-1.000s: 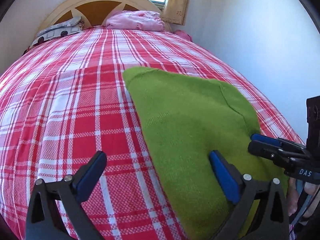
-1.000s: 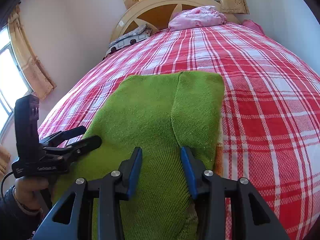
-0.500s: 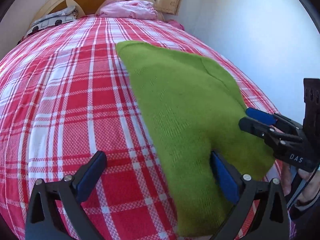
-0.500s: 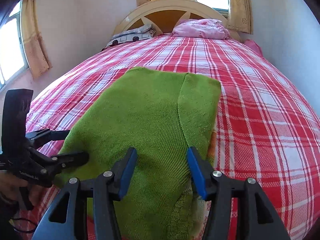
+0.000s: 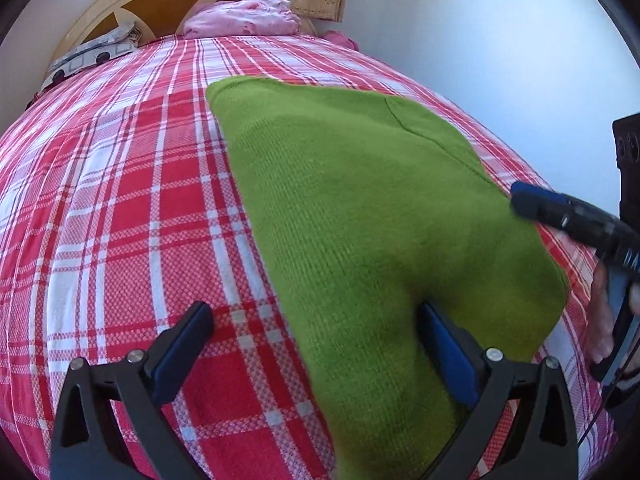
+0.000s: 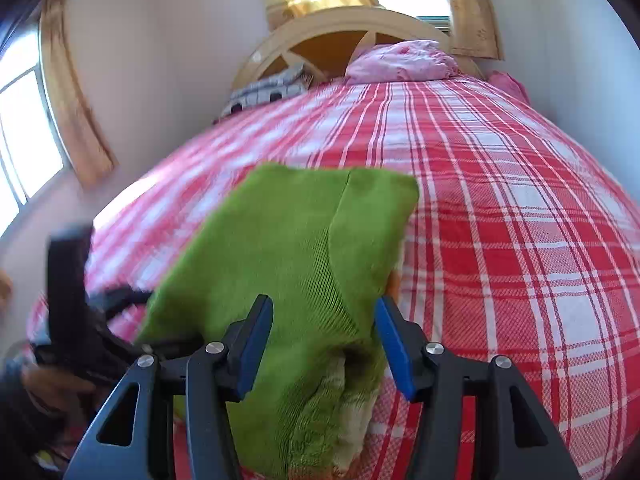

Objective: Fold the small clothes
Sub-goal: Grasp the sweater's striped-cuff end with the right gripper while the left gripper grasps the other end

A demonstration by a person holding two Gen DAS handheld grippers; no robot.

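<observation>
The bed, under a red-and-white plaid sheet, filled both views, and the green knit lay on its near half with its long axis running away from the grippers toward the headboard. A seam ran the length of the knit, with a narrower folded strip to the right of it. The near end of the knit looked raised off the sheet and bunched, pale lining showing beneath it in the right wrist view, though blur there made the lift hard to judge. The left gripper stood wide, its right finger over the knit's left part and its left finger over bare plaid, so it straddled the knit's left edge and held nothing. The right gripper was parted too, narrower, with the bunched near end lying between its fingers; whether either pad touched the cloth could not be told. By my reading the right gripper was better placed, since the near edge lay straight ahead between its jaws and a fold would carry that edge forward along the knit's length.
</observation>
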